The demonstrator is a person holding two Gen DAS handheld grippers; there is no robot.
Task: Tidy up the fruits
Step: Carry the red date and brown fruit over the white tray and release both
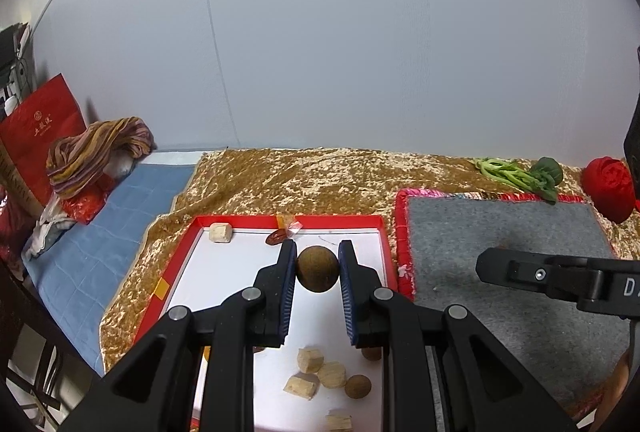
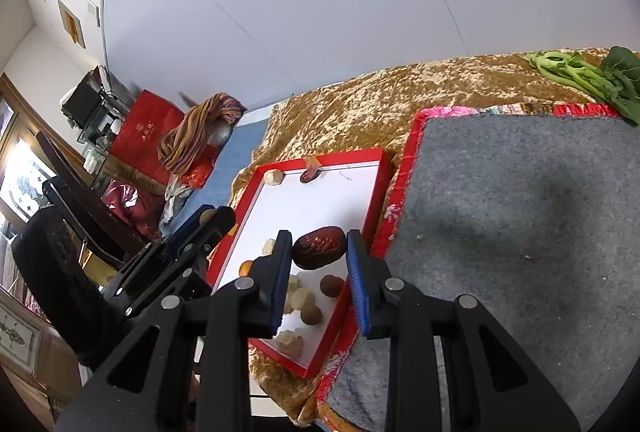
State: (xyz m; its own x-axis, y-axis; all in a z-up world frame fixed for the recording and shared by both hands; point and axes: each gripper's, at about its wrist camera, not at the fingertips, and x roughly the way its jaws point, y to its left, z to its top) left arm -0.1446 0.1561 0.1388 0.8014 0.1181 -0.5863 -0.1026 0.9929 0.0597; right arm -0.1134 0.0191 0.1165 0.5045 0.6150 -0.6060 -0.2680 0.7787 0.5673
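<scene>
While both tools are tilting downward over the bed, the left gripper [image 1: 318, 270] is hanging above the red-rimmed tray [image 1: 224, 221], its black arms reaching in from the lower edge of its own view. Its blue pads are pressing on either side of a round brown fruit [image 1: 317, 269], so the jaws are standing narrow and gripping it clear of the tray's white floor. Below it, pale cut chunks [image 1: 310, 360] and a smaller brown ball [image 1: 358, 387] are lying on that floor, with one more chunk [image 1: 220, 232] and a dark red date [image 1: 276, 238] sitting by the far rim.

Further right, the right gripper [image 2: 319, 250] is hovering over the tray's near right edge, beside the grey mat [image 2: 520, 232]. Its pads are closing narrowly on a wrinkled dark red date [image 2: 319, 247], held lengthwise between them. In the left view its black body is reaching in over the mat. Leafy greens [image 2: 588, 80] are lying beyond the mat on the gold cloth [image 2: 360, 104].
</scene>
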